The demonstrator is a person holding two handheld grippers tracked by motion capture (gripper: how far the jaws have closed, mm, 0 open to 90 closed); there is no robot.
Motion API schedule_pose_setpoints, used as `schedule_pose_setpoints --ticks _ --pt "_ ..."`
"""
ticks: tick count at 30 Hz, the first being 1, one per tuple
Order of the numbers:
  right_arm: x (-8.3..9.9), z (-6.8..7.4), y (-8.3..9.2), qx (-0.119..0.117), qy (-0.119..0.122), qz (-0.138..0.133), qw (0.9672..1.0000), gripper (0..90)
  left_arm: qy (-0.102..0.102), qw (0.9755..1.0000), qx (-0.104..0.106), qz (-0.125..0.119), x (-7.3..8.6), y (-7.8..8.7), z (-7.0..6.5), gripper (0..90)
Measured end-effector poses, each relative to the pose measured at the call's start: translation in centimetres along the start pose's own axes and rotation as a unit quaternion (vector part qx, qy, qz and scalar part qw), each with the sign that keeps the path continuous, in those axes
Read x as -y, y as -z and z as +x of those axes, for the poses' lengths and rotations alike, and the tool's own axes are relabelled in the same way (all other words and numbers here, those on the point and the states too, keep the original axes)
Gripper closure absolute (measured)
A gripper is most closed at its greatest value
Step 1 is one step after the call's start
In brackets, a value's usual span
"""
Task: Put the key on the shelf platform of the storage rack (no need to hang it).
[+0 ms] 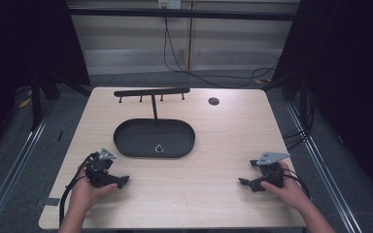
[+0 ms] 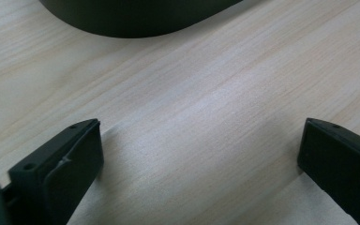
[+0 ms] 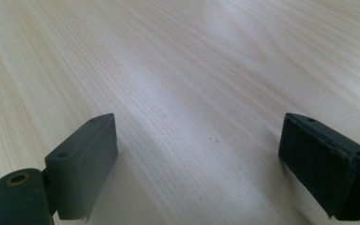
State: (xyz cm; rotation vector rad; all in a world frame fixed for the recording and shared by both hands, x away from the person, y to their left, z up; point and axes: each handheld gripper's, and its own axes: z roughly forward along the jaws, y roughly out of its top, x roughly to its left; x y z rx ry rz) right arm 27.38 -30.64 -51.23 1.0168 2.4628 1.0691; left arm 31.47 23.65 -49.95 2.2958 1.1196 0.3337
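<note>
Jaws stand wide and empty on both the left gripper (image 1: 119,182) and right gripper (image 1: 245,183), low over the desk (image 1: 213,141), so reaching for the small ring (image 1: 159,148) in the tray (image 1: 126,141) might knock the stand (image 1: 151,92).

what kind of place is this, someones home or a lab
Most likely a lab or recording station, not a home: a bare wooden table boxed in by black curtains, loose cables on the grey floor behind, and a person holding a claw in each hand beside a black jewellery stand.
</note>
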Motion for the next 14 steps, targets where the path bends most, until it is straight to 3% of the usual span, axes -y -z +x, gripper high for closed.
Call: schedule_pose_setpoints --ticks 7,10,14 --pt "0.0 0.0 0.0 0.000 0.000 0.000 1.0000 11.5 -0.004 1.0000 -0.001 -0.008 0.2 0.0 0.0 0.0" --pt "0.0 0.0 0.0 0.000 0.000 0.000 1.0000 11.5 -0.003 0.9985 0.000 -0.054 1.1 -0.1 -0.1 0.0" --pt "0.0 0.0 0.0 0.000 0.000 0.000 1.0000 11.5 -0.004 0.9984 0.001 -0.056 1.2 -0.1 -0.1 0.0"
